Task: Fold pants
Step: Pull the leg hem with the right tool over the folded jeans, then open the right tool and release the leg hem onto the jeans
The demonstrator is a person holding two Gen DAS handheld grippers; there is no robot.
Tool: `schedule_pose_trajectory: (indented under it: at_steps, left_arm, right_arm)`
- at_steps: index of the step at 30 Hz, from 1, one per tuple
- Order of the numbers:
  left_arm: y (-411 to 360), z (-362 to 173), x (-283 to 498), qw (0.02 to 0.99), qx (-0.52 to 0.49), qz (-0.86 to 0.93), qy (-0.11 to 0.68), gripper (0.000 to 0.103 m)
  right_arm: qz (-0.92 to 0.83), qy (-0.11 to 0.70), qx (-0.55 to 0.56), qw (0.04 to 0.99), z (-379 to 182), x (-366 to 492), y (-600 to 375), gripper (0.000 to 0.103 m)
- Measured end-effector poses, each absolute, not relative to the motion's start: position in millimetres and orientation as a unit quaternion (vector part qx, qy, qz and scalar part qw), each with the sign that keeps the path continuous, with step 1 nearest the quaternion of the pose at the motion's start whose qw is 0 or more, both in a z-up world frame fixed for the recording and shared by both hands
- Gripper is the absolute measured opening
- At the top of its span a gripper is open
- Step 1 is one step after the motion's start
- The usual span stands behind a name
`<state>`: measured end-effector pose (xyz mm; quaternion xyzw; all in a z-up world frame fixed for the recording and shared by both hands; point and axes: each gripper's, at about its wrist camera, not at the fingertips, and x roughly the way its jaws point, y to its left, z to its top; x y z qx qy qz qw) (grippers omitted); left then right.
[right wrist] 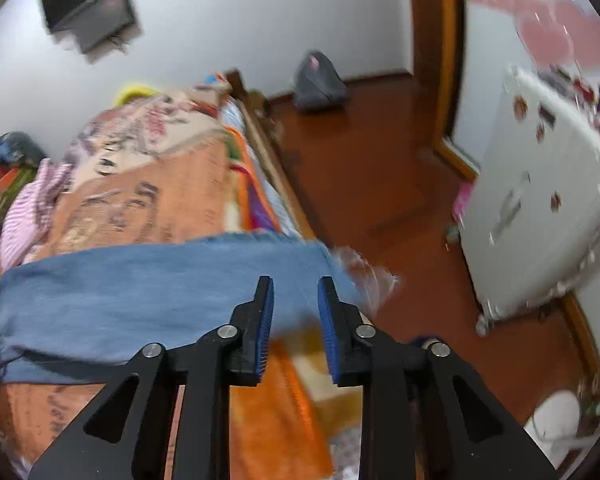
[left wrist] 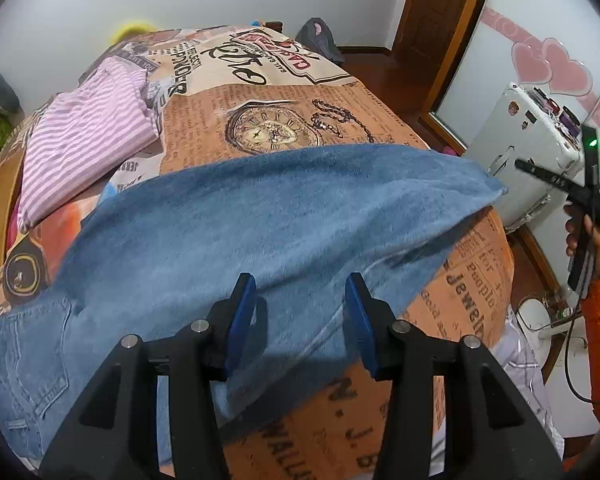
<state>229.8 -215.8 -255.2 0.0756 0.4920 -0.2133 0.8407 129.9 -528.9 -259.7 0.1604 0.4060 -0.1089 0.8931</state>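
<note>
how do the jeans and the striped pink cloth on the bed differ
The jeans are plain blue denim; the striped pink cloth has pink and white stripes. The jeans lie spread flat across the near end of the bed; the striped cloth sits bunched and creased farther back. The jeans cover more of the bed. Neither is gripped.

A bed (left wrist: 284,120) spread with a newspaper-and-pocket-watch print cover runs ahead of the tongs. A pink striped garment (left wrist: 88,128) lies crumpled on it, ahead and to the left. To the right stands a white cabinet (left wrist: 524,152), with a wooden door (left wrist: 440,8) beyond it. A grey bag (right wrist: 320,80) sits on the wooden floor (right wrist: 380,168) far ahead, by the wall. A dark screen (right wrist: 92,12) hangs high on the left.
</note>
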Motion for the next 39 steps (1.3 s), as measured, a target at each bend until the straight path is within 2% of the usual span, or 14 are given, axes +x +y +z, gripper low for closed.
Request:
schedule_pose_trajectory:
  at_steps: [2,4,10,18,22,24,29,34,39]
  left_arm:
    - [-214.6,-256.6,222.6,0.838,0.078,-0.220,0.492,0.046]
    - [-215.7,-261.6,216.9,0.836,0.083,-0.224,0.494,0.046]
    - [-218.0,-282.9,214.2,0.824,0.056,-0.231,0.514,0.046]
    - [-225.4,-278.7,195.7,0.822,0.059,-0.261,0.503,0.044]
    - [-225.2,-277.8,191.2,0.820,0.050,-0.270,0.502,0.044]
    - [-225.4,-277.3,189.4,0.817,0.041,-0.280,0.502,0.044]
    - [-223.6,-269.2,186.4,0.823,0.038,-0.282,0.492,0.040]
    - [-179.8,-242.3,198.4,0.854,0.004,-0.236,0.463,0.040]
    - [-94.4,-212.5,216.8,0.890,-0.031,-0.145,0.430,0.041]
  right_arm:
    - [-0.094,0.380,0.151,0.908,-241.0,123.7,-513.9,0.038]
    - [-0.071,0.363,0.141,0.918,-227.4,121.1,-496.6,0.042]
    - [0.038,0.363,0.137,0.921,-218.7,140.2,-431.2,0.042]
    - [0.129,0.415,0.120,0.893,-258.0,163.5,-348.5,0.042]
    - [0.131,0.454,0.108,0.875,-286.0,155.5,-338.8,0.042]
    - [0.125,0.450,0.120,0.876,-295.0,145.2,-344.6,0.042]
    - [0.116,0.463,0.167,0.863,-297.3,134.3,-364.1,0.042]
    - [0.092,0.470,0.135,0.868,-277.5,134.1,-361.9,0.044]
    - [0.088,0.435,0.110,0.889,-238.4,147.6,-357.4,0.045]
